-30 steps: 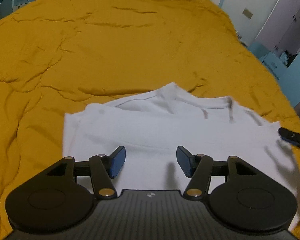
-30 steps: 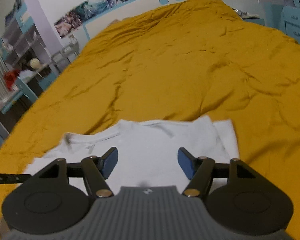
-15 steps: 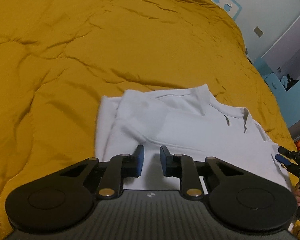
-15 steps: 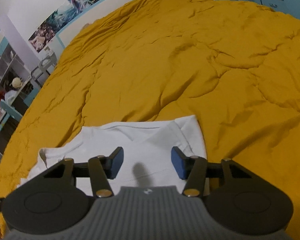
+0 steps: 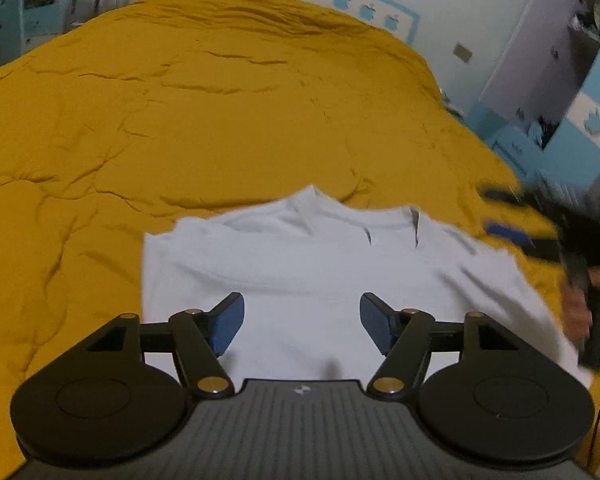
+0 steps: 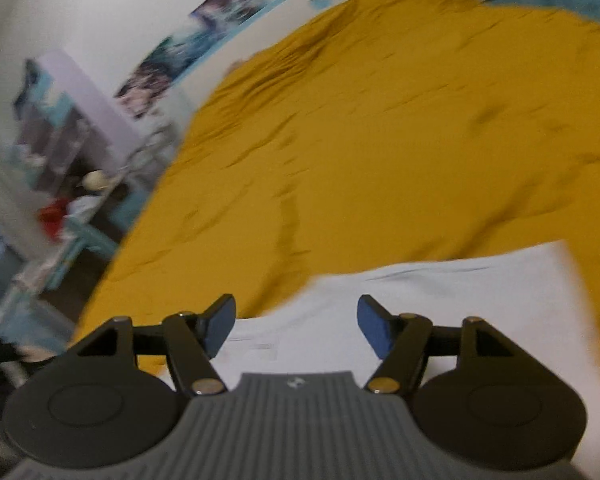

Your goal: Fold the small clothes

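Shirt [image 5: 332,276]: white, lies partly folded on the yellow blanket [image 5: 180,120], collar on the far side.
Left gripper [image 5: 301,322]: wide apart, empty, over the shirt's near part.
Right gripper [image 6: 296,326]: wide apart, empty, over the shirt's edge; this view is blurred, so contact is perhaps none.

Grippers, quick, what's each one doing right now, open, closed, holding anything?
Left gripper: open, holding nothing, above the white T-shirt.
Right gripper: open, holding nothing.
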The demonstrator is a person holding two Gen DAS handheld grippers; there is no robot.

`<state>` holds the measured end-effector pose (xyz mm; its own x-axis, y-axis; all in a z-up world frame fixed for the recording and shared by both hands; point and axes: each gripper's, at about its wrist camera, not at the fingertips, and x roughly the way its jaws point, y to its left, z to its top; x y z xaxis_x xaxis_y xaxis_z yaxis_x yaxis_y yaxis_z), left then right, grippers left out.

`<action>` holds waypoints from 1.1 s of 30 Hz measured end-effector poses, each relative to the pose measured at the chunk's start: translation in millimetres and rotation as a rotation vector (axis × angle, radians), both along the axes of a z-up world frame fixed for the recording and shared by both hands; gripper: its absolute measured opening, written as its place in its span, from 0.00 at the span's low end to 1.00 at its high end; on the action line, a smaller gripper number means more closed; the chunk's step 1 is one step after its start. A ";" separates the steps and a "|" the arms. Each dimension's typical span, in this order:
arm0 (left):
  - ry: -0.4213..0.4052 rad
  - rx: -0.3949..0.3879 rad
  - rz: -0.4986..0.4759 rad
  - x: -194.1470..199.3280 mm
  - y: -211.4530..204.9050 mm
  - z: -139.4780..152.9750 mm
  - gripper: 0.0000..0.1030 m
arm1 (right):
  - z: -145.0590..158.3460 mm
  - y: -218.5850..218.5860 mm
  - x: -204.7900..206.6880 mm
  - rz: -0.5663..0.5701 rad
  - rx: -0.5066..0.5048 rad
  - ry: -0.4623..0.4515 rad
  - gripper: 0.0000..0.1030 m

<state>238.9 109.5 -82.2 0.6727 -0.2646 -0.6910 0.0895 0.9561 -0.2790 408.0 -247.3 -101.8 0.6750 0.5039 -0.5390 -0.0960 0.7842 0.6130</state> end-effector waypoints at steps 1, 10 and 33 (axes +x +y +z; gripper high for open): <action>0.004 0.026 0.000 0.8 -3.3 -3.8 0.76 | -2.6 14.4 8.2 0.016 0.008 0.008 0.62; 0.106 0.093 -0.004 17.1 -4.2 -52.0 0.78 | -54.2 97.4 59.0 0.051 -0.060 0.107 0.62; 0.097 0.122 0.033 3.3 -10.7 -35.9 0.84 | -52.8 82.9 -55.4 0.062 -0.099 0.157 0.67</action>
